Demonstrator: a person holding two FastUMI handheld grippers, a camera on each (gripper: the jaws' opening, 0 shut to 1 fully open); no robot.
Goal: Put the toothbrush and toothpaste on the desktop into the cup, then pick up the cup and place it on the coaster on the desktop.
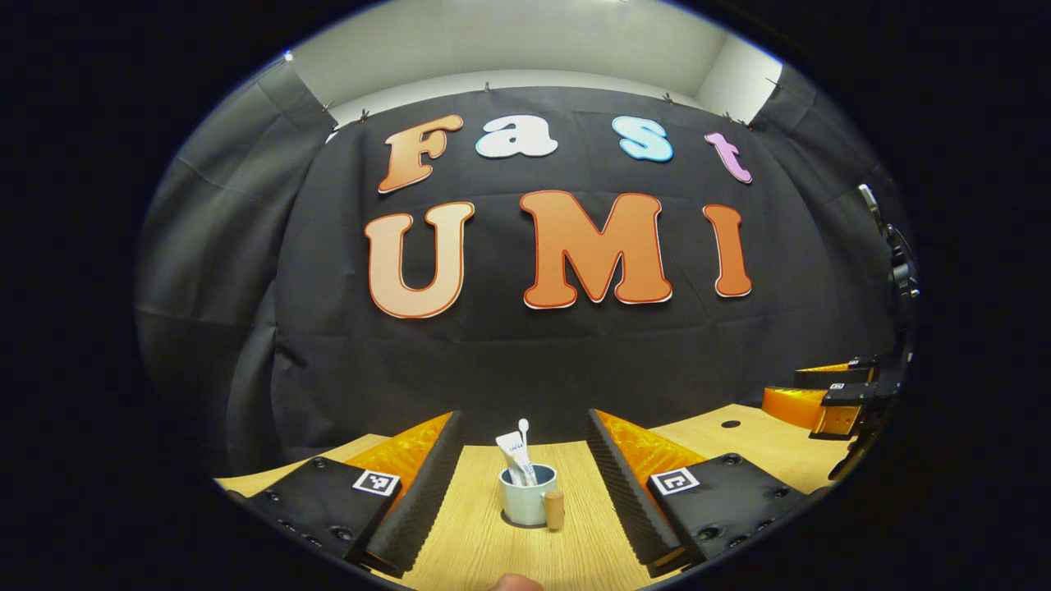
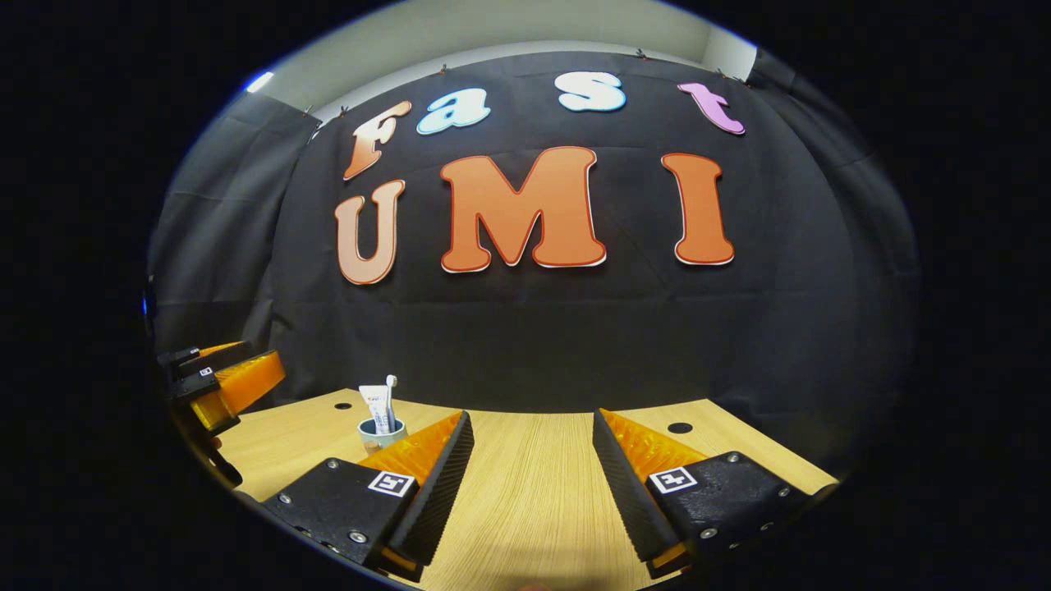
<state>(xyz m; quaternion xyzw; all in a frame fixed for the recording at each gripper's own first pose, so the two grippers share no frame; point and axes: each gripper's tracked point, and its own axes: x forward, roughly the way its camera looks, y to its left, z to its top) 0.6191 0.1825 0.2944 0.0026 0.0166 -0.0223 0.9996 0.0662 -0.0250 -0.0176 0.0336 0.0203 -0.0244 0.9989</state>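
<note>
the cup (image 1: 527, 495) stands upright on the tabletop (image 1: 480, 542), toothbrush (image 1: 524, 433) and toothpaste (image 1: 513, 455) already inside, dead ahead between the left tool (image 1: 525, 484)'s spread fingers, likely lined up for lifting. the right tool (image 2: 532, 476) hangs open, holding nothing, off to the side.

A recording booth — black cloth wall (image 1: 525, 361), wooden desktop (image 2: 534, 492).

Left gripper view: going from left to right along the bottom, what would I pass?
This claw's left finger → the cup with toothpaste and toothbrush standing in it → this claw's right finger → the dark hole in the desktop → the other claw at the far right.
</note>
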